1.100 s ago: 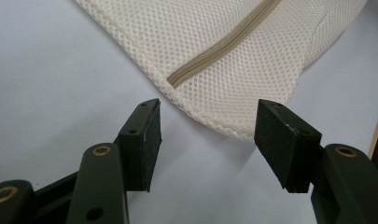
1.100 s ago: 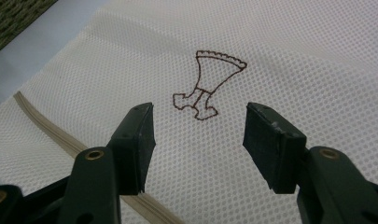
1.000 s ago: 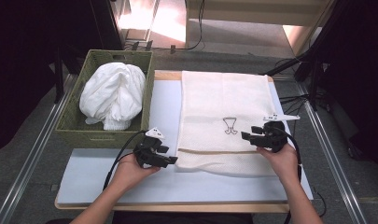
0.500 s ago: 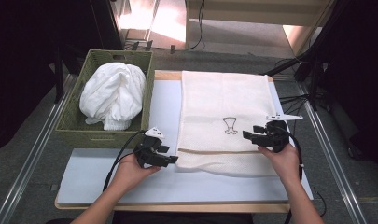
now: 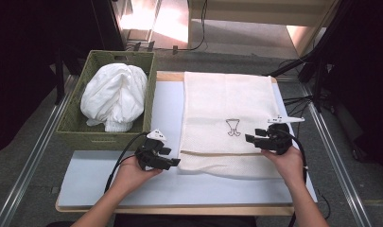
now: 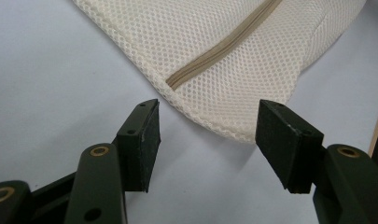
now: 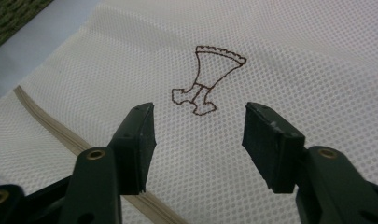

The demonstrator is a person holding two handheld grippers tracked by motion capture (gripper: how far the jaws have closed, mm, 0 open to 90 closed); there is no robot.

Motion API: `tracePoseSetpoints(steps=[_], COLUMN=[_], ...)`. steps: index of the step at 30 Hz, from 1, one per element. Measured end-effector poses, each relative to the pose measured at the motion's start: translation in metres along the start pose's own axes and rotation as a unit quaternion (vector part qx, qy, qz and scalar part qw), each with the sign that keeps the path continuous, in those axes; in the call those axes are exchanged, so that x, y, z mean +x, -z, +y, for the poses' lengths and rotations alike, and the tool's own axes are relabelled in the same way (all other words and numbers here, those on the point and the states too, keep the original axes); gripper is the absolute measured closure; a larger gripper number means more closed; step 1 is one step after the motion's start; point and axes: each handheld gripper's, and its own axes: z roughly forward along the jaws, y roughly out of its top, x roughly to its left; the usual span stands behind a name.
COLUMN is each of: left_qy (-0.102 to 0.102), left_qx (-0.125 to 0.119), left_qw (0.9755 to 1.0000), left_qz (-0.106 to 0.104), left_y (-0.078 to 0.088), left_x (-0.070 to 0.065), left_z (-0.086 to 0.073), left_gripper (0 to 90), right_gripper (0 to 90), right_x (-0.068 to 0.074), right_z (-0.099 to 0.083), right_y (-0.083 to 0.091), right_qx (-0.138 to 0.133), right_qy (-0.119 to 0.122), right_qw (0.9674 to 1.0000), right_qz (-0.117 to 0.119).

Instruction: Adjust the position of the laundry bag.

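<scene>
in the high view a cream mesh laundry bag with a tan zip (image 5: 225, 120) lies flat on the pale grey desk (image 5: 108, 177) beside a green woven basket (image 5: 75, 127) holding a bundled white cloth (image 5: 114, 94), with the left tool (image 5: 172, 162) at the bag's near left corner and the right tool (image 5: 250, 137) over its right part. in the left gripper view the left tool (image 6: 207, 135) stands wide open, gripping nothing, the bag's rounded corner (image 6: 224, 60) just ahead of its jaws. in the right gripper view the right tool (image 7: 198, 135) is likewise open and empty above the mesh, just short of a small brown outline emblem (image 7: 206, 80).

Our table (image 5: 108, 179) and its load
We see a cream mesh bag (image 5: 224, 101) flat on it, a green basket (image 5: 75, 135) beside.
</scene>
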Motion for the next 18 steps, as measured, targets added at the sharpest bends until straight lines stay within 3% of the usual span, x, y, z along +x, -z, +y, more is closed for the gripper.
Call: tracePoseSetpoints(steps=[9, 18], left_qy=[-0.003, 0.004], left_qx=[-0.001, -0.008], left_qw=[1.0, 0.9999], left_qz=[0.004, 0.007], left_y=[0.0003, -0.0006], left_x=[-0.0017, -0.0024], left_z=[-0.0001, -0.0016], left_gripper=[40.2, 40.0], right_gripper=[43.9, 41.6], right_x=[-0.002, -0.0005], right_z=[0.0007, 0.0003], right_y=[0.0031, 0.0007], right_qx=[-0.014, 0.001], right_qy=[-0.006, 0.009], right_qw=[0.9999, 1.0], right_qz=[0.002, -0.003])
